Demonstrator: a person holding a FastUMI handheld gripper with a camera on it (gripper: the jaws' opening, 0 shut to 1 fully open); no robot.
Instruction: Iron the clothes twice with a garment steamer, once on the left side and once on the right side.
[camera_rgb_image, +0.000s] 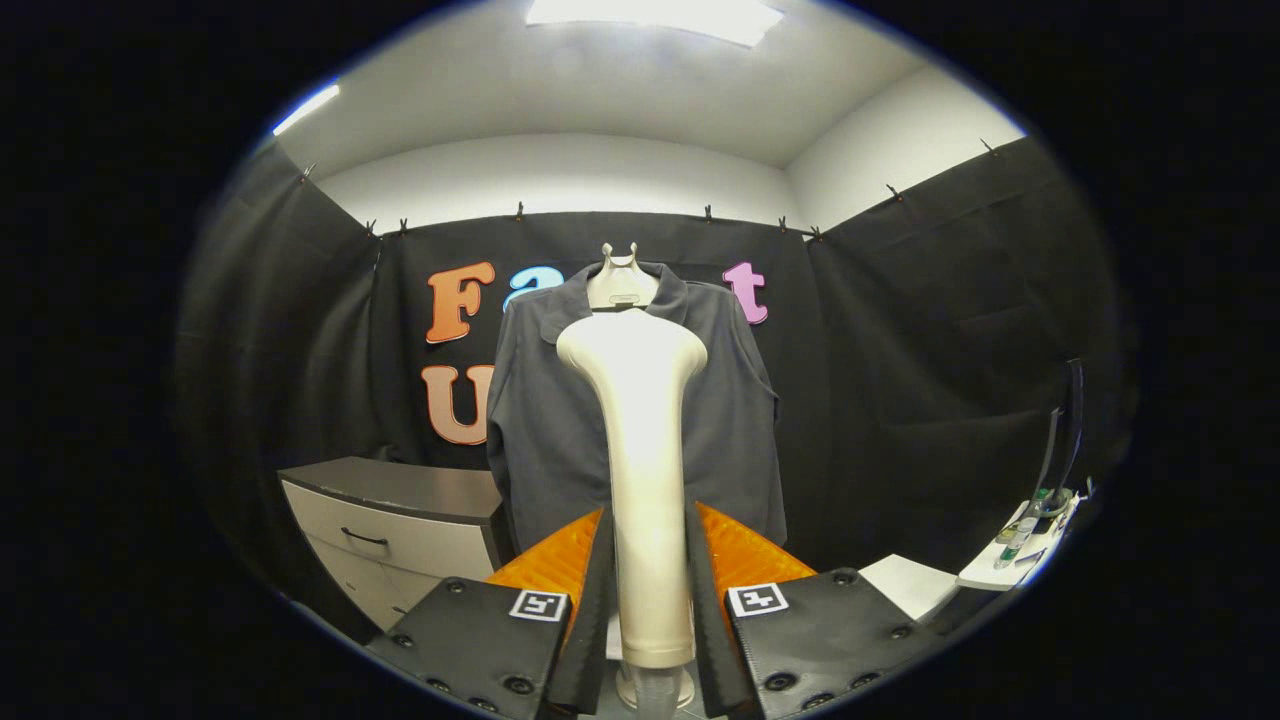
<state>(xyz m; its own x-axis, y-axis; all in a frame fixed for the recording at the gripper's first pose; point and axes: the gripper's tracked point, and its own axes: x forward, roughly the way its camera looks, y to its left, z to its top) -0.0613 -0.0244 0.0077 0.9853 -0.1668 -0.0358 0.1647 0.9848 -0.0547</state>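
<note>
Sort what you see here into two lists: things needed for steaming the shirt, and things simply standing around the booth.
Needed for the job:
- garment steamer, held upright between the gripper fingers
- grey shirt hanging beyond it
- hanger carrying the shirt

Just standing about:
- drawer cabinet beside the shirt
- small white table with oddments, too small to identify

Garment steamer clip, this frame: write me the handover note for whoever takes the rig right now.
Claw: shut on the garment steamer, both fingers pressed against its cream handle, head upright.
Shirt: dark grey, collared, on a hanger against the back wall, beyond the steamer head. Whether the head touches the fabric, I cannot tell.
Grey drawer cabinet stands beside the shirt.
Done: steamer picked up and raised in front of the shirt.
Left: cannot tell if any pass is done; assume both left-side and right-side passes remain.
</note>
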